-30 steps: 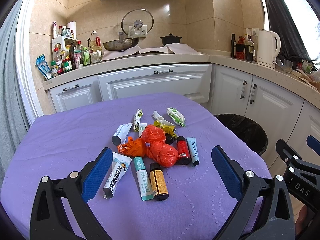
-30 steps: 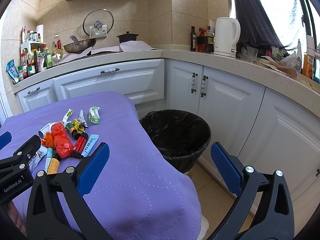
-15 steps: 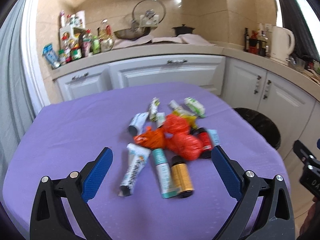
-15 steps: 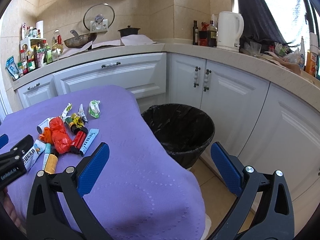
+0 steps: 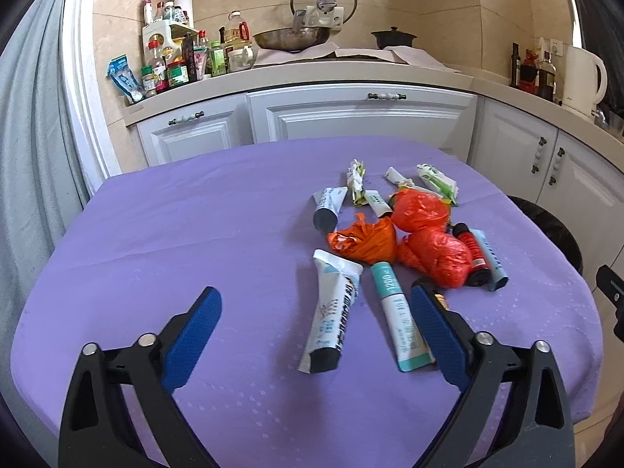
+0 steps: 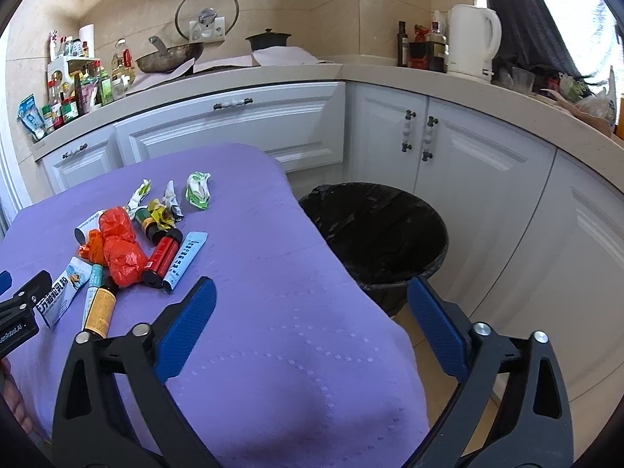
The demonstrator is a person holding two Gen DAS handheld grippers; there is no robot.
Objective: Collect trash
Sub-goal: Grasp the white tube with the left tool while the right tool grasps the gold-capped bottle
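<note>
A tiled kitchen with white cabinets wraps around a table draped in a purple cloth (image 5: pixel 195 234), with a black-lined trash bin (image 6: pixel 374 230) standing on the floor just past the table's edge. As far as can be judged, the collecting has barely begun: the whole litter pile lies on the cloth, nothing is gripped, and the part of the bin's inside that shows holds nothing recognisable (its bottom is too dark to be sure).

The left gripper (image 5: pixel 314 314) hangs low over the cloth, its blue jaws spread wide but narrowing, with a white squeeze tube (image 5: pixel 333 319) and a teal-and-white tube (image 5: pixel 397 312) lying between them and untouched. The right gripper (image 6: pixel 310 310) hovers over the table's corner, the bin ahead of it, jaws likewise wide and closing on nothing; the pile sits off to its left.

Counted across both views: three orange plastic bags (image 5: pixel 433 257) bunched in the middle of the pile; five tubes, two between the left gripper's jaws, a pale blue one (image 6: pixel 185 259) at the pile's right edge, and two ahead of the bags; three small bottles, one amber-labelled (image 6: pixel 100 310), one red (image 6: pixel 160 255) and one dark with a yellow wrapper on it (image 6: pixel 150 224); and three crumpled wrappers farthest ahead, including a green-and-white one (image 6: pixel 198 191). All of it remains to be moved.
</note>
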